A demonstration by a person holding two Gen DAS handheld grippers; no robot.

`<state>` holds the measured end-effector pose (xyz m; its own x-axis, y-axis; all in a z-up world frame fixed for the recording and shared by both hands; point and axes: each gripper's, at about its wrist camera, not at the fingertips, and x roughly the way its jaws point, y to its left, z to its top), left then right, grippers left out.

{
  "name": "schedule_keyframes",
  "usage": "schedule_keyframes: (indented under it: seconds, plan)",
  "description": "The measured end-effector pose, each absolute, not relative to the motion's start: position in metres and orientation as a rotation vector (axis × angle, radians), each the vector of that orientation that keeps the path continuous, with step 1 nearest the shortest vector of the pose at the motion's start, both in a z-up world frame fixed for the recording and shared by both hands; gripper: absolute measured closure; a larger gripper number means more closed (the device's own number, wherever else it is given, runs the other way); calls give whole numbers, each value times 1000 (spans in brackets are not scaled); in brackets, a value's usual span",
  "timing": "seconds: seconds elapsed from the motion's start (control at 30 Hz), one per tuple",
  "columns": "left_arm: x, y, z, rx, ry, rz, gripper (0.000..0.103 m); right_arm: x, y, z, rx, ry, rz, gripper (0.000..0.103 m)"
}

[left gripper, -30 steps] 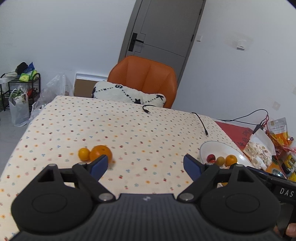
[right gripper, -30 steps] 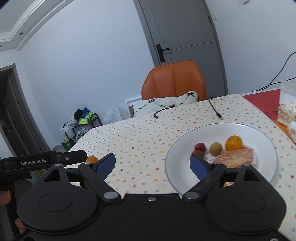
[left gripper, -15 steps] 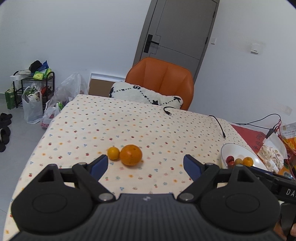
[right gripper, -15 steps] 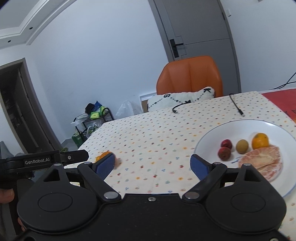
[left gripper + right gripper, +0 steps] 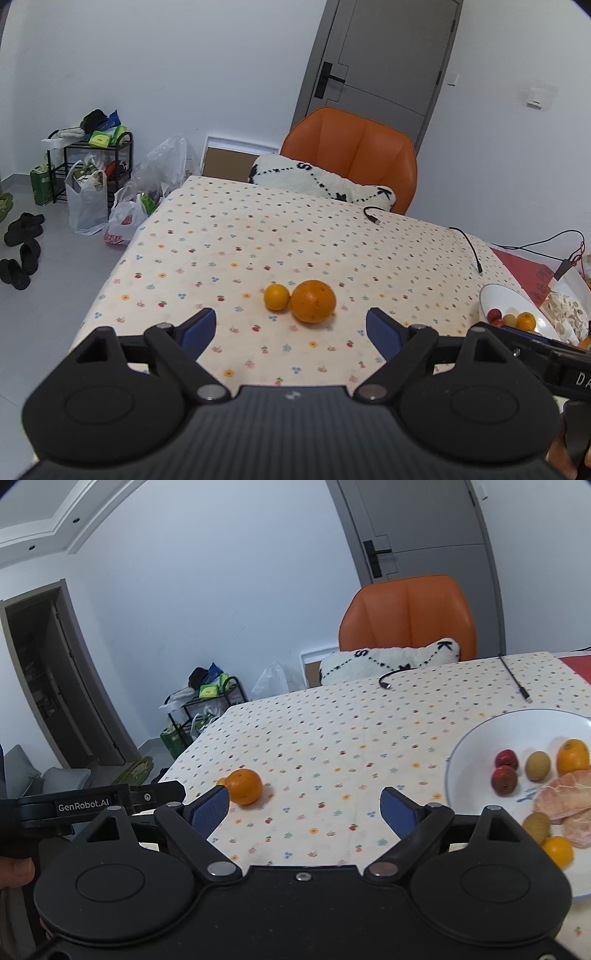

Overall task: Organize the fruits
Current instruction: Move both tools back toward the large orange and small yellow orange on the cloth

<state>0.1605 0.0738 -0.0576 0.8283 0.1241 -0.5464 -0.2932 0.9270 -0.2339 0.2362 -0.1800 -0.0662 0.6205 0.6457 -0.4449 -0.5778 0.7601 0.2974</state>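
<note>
Since a second ago both my hands have swung left across the table: in my left view the two loose oranges have gone from half hidden behind the left finger to lying between the fingers, and in my right view the plate has slid from the middle to the right edge.

My left gripper (image 5: 291, 325) hangs over the spotted tablecloth (image 5: 258, 236) with its jaws wide and nothing between them. Just past the fingertips lie a big orange (image 5: 313, 301) and a small orange (image 5: 276, 296), touching side by side, the small one on the left.

My right gripper (image 5: 304, 810) is also spread wide and grips nothing. Its left finger (image 5: 210, 812) sits just in front of the big orange in that view; whether they touch I cannot tell. The white plate (image 5: 480, 734) lies to the right, holding two small red fruits (image 5: 504, 770), a greenish-brown fruit (image 5: 537, 765), another orange (image 5: 572, 756) and peeled citrus segments (image 5: 565, 794), with more small fruit at the near side.

An orange chair (image 5: 354, 147) with a white cushion (image 5: 317, 181) stands at the far end of the table.
</note>
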Motion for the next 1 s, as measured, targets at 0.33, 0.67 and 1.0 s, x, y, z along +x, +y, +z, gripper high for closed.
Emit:
schedule_keyframes:
  seconds: [0.33, 0.67, 1.0]
  plan:
    - [159, 95, -62, -343, 554, 260, 16, 245, -152, -70, 95, 587, 738, 14]
    - [161, 117, -60, -356, 549, 288, 16, 258, -121, -77, 60, 617, 759, 14]
    - [164, 133, -66, -368, 561, 306, 16, 272, -87, -94, 28, 665, 774, 14]
